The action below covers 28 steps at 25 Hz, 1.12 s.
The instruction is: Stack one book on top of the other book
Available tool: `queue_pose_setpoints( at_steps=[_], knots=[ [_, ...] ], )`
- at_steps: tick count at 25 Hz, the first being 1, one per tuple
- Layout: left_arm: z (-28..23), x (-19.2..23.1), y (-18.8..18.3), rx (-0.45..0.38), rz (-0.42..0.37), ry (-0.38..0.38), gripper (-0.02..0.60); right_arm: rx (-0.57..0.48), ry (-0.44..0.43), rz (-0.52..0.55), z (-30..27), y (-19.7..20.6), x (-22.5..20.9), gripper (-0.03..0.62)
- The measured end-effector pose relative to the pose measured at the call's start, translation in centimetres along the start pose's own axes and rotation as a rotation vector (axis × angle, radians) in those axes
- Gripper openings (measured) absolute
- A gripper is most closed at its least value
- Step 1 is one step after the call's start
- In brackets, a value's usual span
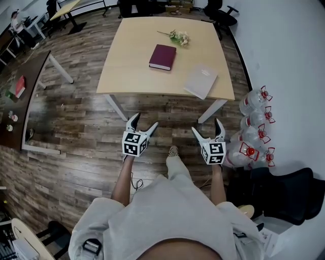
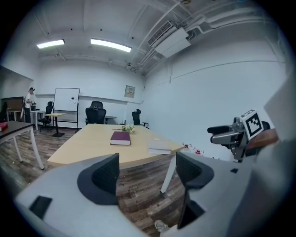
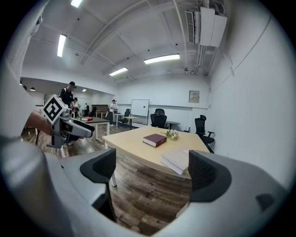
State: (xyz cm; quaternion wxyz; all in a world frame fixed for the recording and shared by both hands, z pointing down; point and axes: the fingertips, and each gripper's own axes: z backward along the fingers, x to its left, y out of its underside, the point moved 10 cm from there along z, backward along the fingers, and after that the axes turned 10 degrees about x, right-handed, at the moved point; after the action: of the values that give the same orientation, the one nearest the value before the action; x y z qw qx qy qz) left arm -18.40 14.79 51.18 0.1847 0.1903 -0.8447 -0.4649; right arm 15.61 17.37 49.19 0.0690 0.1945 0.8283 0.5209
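Observation:
A maroon book (image 1: 162, 57) (image 2: 120, 138) (image 3: 154, 140) lies flat near the middle of the light wooden table (image 1: 132, 76). A pale grey book (image 1: 201, 80) (image 2: 159, 147) (image 3: 177, 160) rests near the table's front right edge. Both grippers hang over the floor, well short of the table. My left gripper (image 1: 143, 125) (image 2: 148, 176) is open and empty. My right gripper (image 1: 207, 129) (image 3: 157, 171) is also open and empty. In the left gripper view the right gripper shows at the right; in the right gripper view the left gripper shows at the left.
A small bunch of flowers (image 1: 179, 37) lies at the table's far side. Several water jugs (image 1: 254, 132) with red caps stand by the right wall. Office chairs (image 1: 222, 14) stand beyond the table, and a dark desk (image 1: 23, 96) runs along the left. People stand far off at the left (image 3: 69, 95).

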Motion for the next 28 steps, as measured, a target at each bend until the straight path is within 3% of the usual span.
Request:
queue_pose_setpoints(
  at_steps=[10, 28],
  knots=[
    [-6.0, 2.2, -3.9, -0.004, -0.006, -0.003, 0.380, 0.002, -0.026, -0.007, -5.9, -1.5, -3.2, 0.479],
    [-20.4, 6.2, -14.7, 0.014, -0.019, -0.014, 0.380, -0.005, -0.075, -0.044, -19.4, -7.3, -13.0, 0.479]
  ],
)
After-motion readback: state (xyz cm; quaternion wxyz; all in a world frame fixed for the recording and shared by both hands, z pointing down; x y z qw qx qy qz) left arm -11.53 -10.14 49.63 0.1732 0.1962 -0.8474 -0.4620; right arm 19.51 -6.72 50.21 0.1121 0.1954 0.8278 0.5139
